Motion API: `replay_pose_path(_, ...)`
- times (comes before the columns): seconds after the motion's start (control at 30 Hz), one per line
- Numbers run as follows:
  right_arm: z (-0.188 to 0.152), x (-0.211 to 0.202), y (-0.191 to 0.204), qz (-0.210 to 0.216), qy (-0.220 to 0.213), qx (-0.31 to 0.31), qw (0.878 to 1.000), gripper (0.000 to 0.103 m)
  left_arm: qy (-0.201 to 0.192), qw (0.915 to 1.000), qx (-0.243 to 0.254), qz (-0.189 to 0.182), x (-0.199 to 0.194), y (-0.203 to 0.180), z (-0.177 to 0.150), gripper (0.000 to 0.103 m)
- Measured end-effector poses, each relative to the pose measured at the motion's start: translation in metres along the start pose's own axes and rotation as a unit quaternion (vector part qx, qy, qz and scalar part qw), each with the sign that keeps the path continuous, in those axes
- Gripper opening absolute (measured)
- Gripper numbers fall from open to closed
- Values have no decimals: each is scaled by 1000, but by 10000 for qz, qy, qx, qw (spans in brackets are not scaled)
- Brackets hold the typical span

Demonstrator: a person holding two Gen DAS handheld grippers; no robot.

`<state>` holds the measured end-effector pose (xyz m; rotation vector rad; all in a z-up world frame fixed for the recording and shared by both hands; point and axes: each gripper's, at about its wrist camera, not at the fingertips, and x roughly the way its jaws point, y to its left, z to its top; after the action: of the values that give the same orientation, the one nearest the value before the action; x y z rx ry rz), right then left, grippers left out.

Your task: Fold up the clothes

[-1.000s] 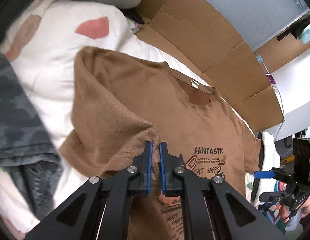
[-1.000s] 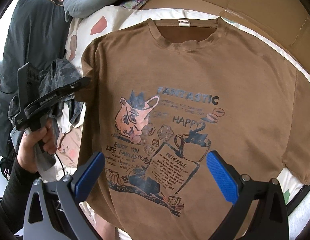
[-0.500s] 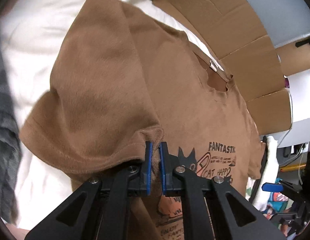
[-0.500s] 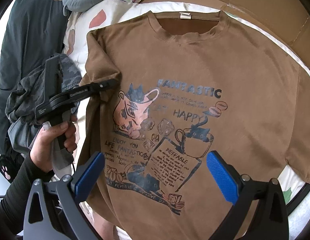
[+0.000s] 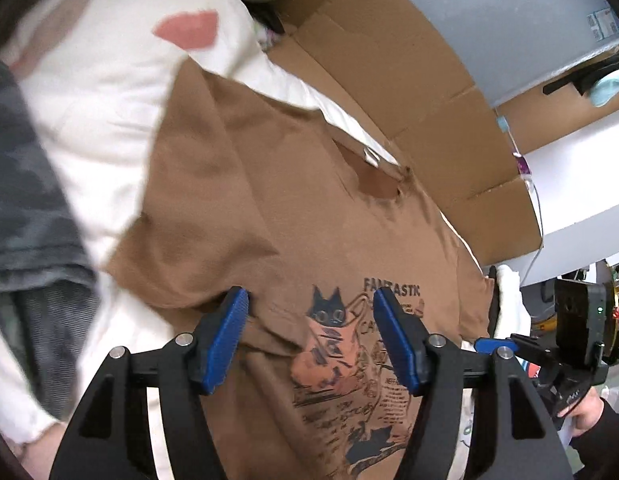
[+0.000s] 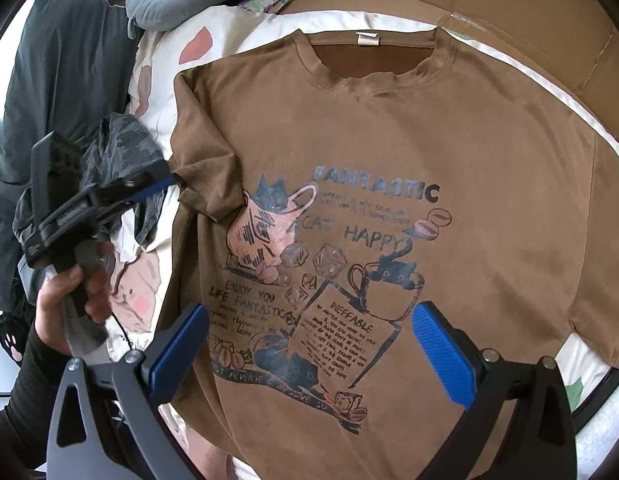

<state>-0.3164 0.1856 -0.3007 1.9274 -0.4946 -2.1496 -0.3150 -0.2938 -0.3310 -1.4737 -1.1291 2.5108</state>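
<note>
The brown T-shirt is lying print-up on the bed, one sleeve folded inward. I am holding my left gripper open beside that sleeve, my right gripper open above the hem.

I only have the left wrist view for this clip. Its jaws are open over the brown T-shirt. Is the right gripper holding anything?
Observer: No. The right gripper hangs open over the T-shirt, above the lower part of the print, with nothing between its pads.
Operator: What about the sleeve on the side away from my gripper?
Observer: That sleeve lies spread out flat, not folded in.
Operator: What lies past the camouflage garment on my left?
Observer: Beyond the camouflage garment there is a dark blanket, which runs along that whole side.
</note>
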Motion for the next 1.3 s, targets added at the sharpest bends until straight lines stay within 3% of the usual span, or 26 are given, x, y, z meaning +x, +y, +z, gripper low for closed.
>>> replay_pose_path(0.47,-1,0,4,-41,20,-57,10000,102,-392,9970,-72,671,-35,61,23,64)
replay_pose_path(0.53,-1,-1,5,-39,8,-87,10000,102,-428,9968,-158,657,-35,71,26,44)
replay_pose_path(0.63,-2,-1,7,-37,-2,-119,9999,102,-367,9963,-277,727,-30,84,27,30)
replay_pose_path(0.9,-5,7,11,-79,115,-217,9997,102,-17,9970,-230,740,-4,94,19,30)
replay_pose_path(1.27,-6,10,8,-131,154,-195,9996,102,226,9940,494,949,17,80,11,30)
replay_pose_path(1.3,-6,11,7,-133,160,-189,9996,102,258,9931,555,1001,19,78,11,26)
